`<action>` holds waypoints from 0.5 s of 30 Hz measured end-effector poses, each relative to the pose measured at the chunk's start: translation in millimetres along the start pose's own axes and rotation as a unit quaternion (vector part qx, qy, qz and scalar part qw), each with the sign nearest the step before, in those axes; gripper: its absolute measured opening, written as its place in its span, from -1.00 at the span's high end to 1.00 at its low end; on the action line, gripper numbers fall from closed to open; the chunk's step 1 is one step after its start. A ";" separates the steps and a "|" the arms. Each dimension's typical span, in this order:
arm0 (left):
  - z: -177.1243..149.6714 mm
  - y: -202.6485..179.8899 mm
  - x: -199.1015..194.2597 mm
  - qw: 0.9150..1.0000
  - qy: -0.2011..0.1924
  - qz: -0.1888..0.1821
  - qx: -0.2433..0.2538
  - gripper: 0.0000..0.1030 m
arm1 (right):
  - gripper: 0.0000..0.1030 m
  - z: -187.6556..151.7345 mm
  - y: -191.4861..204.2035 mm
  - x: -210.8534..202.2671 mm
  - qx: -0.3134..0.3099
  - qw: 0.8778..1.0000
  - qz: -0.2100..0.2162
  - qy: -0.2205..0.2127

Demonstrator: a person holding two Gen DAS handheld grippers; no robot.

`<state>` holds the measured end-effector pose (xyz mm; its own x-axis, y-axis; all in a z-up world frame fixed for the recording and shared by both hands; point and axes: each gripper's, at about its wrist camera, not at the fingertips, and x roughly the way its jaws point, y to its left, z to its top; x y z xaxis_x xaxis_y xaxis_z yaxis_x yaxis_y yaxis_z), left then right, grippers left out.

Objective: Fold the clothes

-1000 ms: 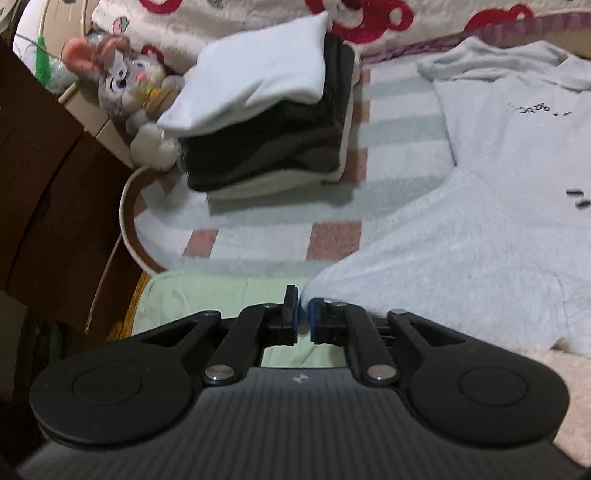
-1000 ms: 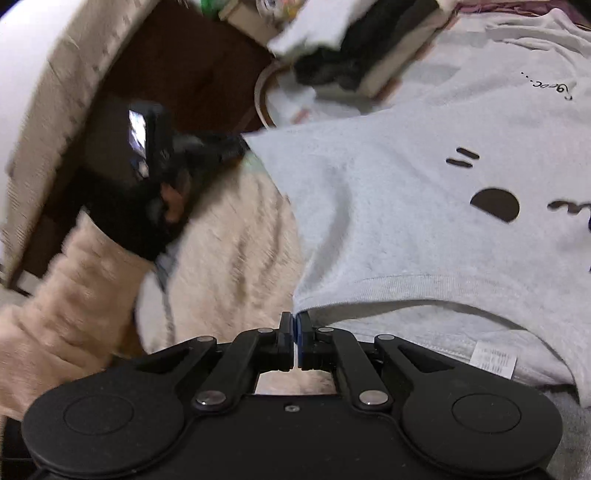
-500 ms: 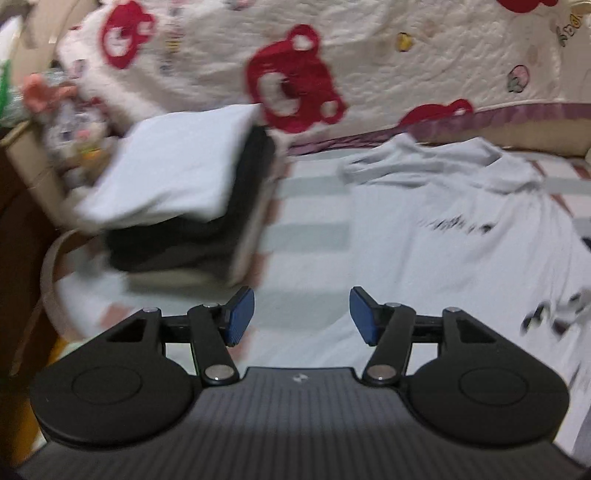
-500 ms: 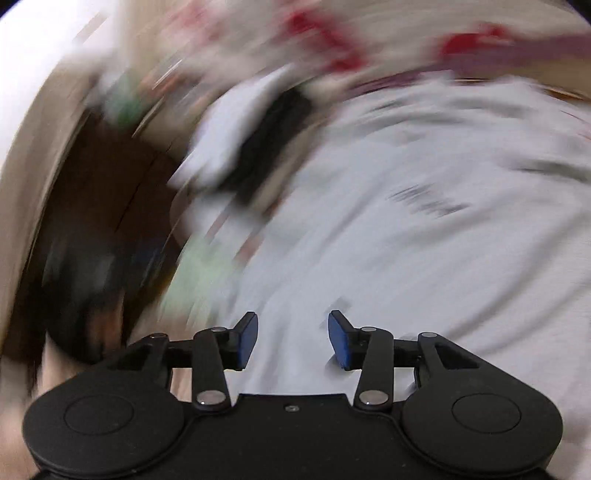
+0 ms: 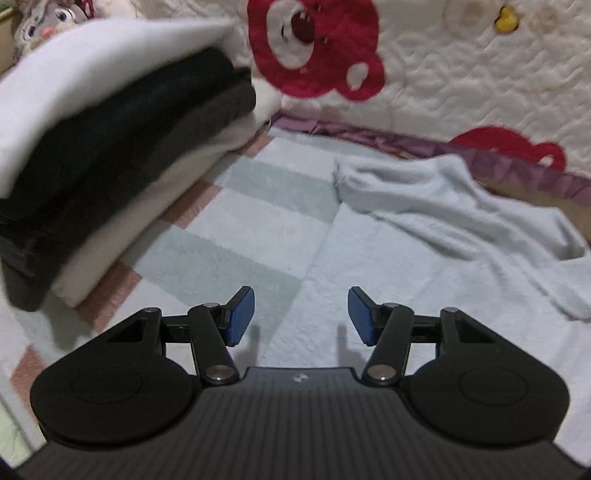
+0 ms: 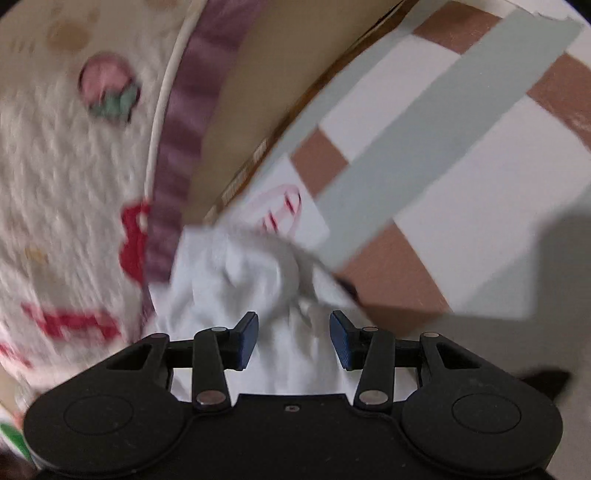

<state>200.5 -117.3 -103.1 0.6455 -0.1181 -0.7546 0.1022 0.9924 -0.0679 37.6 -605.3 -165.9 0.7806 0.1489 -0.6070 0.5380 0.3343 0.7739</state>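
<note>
A light grey T-shirt (image 5: 424, 236) lies spread on the checked bed cover, its bunched sleeve (image 5: 391, 181) at the far side. My left gripper (image 5: 301, 317) is open and empty, hovering over the shirt's left edge. In the right wrist view another bunched part of the grey shirt (image 6: 266, 273) lies just ahead of my right gripper (image 6: 293, 339), which is open and empty above the cloth.
A stack of folded clothes (image 5: 110, 155), white, black and cream, sits at the left. A quilt with red bears (image 5: 424, 62) runs along the back, with a purple trim (image 6: 184, 140). A plush toy (image 5: 48, 18) peeks at top left. The checked cover (image 6: 443, 155) stretches right.
Both grippers were shut on the shirt's hem a second ago; they opened, let it go, and swung forward toward the far sleeves near the quilt.
</note>
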 end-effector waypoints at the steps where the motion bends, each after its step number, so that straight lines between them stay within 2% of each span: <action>1: 0.8 3.5 6.9 1.000 0.006 -0.010 -0.003 -0.06 | 0.04 2.7 -1.3 5.4 0.000 1.000 0.005 -0.010; 3: 5.7 10.7 16.7 0.999 0.012 -0.032 -0.021 -0.08 | 0.04 7.4 5.1 16.9 -0.028 0.999 0.016 -0.015; 5: 7.9 13.1 22.7 0.999 0.009 -0.036 -0.030 -0.09 | 0.04 8.7 14.7 27.4 -0.078 0.997 -0.008 -0.009; 8: 6.5 13.6 29.1 0.999 0.020 -0.036 -0.034 -0.09 | 0.02 9.9 20.7 41.5 -0.110 0.993 -0.029 0.002; 10: 5.4 12.1 30.2 0.998 0.028 -0.041 -0.036 -0.09 | 0.02 8.6 21.8 46.3 -0.113 0.993 -0.024 0.000; 11: 5.4 10.6 30.1 0.998 0.032 -0.043 -0.033 -0.09 | 0.18 6.5 26.3 46.1 -0.132 0.991 -0.023 -0.007; 12: 5.4 8.6 28.7 0.998 0.032 -0.044 -0.029 -0.09 | 0.46 2.6 35.5 42.9 -0.175 0.984 -0.024 -0.020; 13: 5.1 7.2 26.8 0.998 0.031 -0.044 -0.026 -0.09 | 0.88 -1.3 44.6 39.7 -0.217 0.975 -0.025 -0.034; 15: 3.4 5.1 24.4 0.998 0.032 -0.046 -0.023 -0.09 | 0.88 -10.6 63.8 33.7 -0.286 0.956 -0.026 -0.059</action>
<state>219.4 -115.2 -119.6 0.5854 -0.2074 -0.7837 0.1224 0.9782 -0.1675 94.8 -569.1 -138.9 0.8067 0.0230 -0.5905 0.3414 0.7974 0.4975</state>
